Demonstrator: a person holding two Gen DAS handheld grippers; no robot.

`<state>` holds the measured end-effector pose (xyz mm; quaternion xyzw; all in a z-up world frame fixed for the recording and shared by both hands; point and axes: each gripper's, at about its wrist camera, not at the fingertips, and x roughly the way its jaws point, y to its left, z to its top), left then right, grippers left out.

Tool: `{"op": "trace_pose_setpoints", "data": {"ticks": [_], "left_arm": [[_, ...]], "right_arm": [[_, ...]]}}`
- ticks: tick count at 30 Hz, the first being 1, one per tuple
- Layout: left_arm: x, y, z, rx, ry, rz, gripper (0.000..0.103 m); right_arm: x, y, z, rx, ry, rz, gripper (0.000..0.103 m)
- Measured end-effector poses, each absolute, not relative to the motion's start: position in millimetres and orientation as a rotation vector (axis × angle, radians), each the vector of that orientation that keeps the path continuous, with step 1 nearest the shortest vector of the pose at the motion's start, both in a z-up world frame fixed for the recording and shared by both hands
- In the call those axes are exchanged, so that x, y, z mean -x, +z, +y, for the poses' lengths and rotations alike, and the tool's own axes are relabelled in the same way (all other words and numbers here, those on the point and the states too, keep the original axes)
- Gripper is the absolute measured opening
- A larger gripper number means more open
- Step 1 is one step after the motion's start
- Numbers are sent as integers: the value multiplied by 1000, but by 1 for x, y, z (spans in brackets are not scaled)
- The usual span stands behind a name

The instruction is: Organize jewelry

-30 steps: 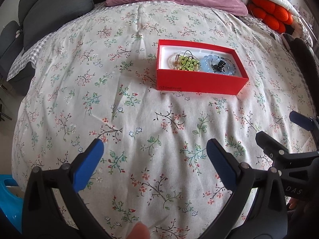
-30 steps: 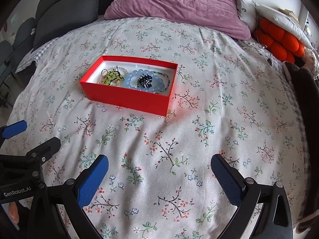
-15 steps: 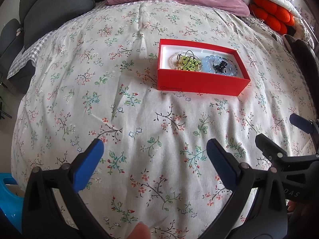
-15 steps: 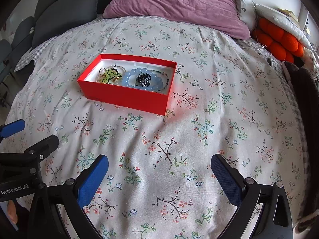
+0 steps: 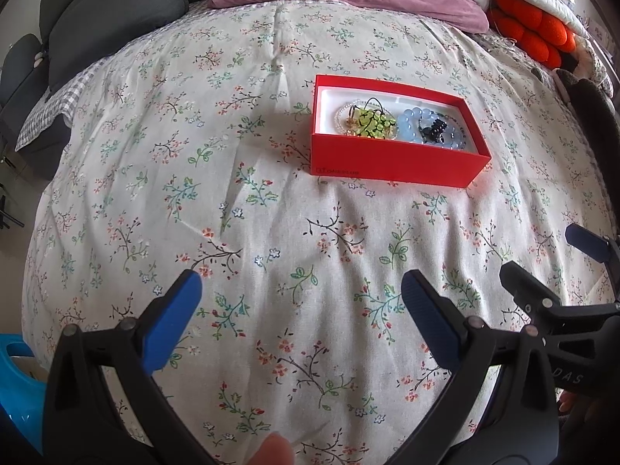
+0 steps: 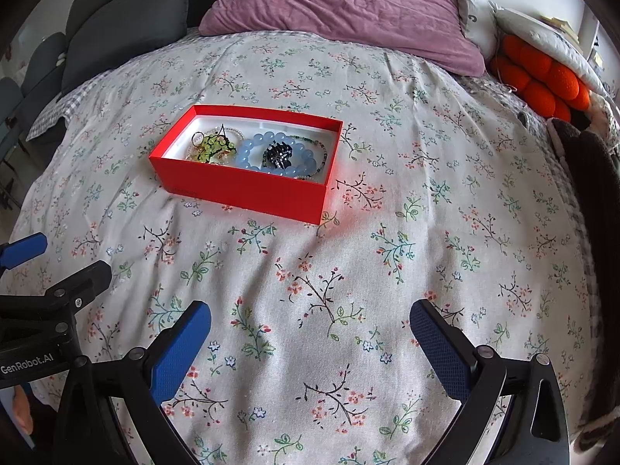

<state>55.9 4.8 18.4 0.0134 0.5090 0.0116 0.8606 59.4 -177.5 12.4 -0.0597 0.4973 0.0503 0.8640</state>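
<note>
A red open box (image 5: 391, 164) (image 6: 248, 188) sits on the floral bedspread, white inside. It holds a green bead piece (image 5: 374, 124) (image 6: 217, 146), a pale blue bead bracelet (image 5: 416, 128) (image 6: 252, 151), a black clip (image 5: 436, 131) (image 6: 278, 154) and a thin dark bead strand (image 6: 324, 152). My left gripper (image 5: 300, 290) is open and empty, well short of the box. My right gripper (image 6: 310, 319) is open and empty, near the front of the bed. Each gripper shows at the edge of the other's view.
A mauve pillow (image 6: 348, 7) lies at the head of the bed. Dark grey cushions (image 5: 112, 11) are at the far left. An orange knotted cushion (image 6: 542, 77) and a dark garment (image 6: 596, 193) lie along the right side. A blue object (image 5: 15, 372) is at lower left.
The box has slid slightly lower and nearer in both views, so both grippers have edged towards it. Both stay open and empty.
</note>
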Motion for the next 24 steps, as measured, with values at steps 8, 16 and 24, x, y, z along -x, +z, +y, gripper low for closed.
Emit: {"op": "trace_pose_setpoints", "data": {"ticks": [8,16,24], "left_arm": [[-56,18,4,-28,26,1069,102],[-56,16,5,-27,31,1077,102],[-55,11,7,-9,18,1081,102]], "right_arm": [[-59,12,-179,125,106,1045,103],[-59,10,-180,125,104,1046,103],[-58,2,-182,119,95,1058,103]]}}
